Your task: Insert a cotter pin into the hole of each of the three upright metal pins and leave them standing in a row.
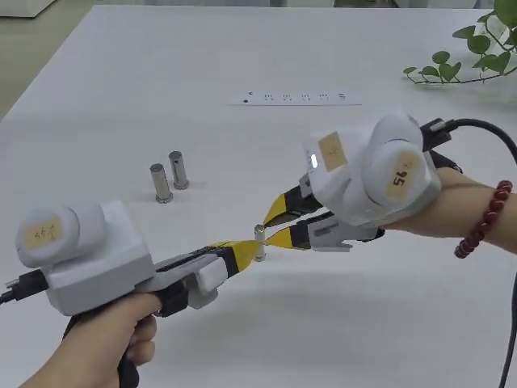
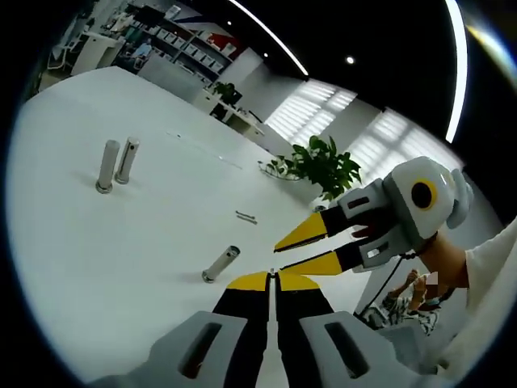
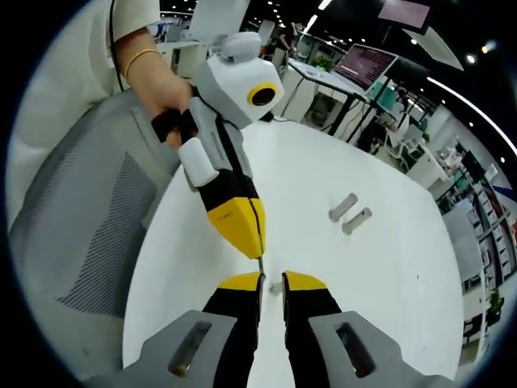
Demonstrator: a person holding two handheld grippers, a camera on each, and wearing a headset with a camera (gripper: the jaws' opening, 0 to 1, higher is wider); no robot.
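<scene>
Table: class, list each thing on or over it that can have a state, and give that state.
Left tool: shut on a cotter pin.
Right tool: open.
Near metal pin: upright, between the two tools' tips.
Far metal pins: both upright, side by side.

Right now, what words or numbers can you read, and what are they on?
"95": round sticker on the right gripper.
Its other sticker: too blurred to read.
On the left gripper, a handwritten sticker: too blurred.
On the power strip lying on the table: marks too small.
</scene>
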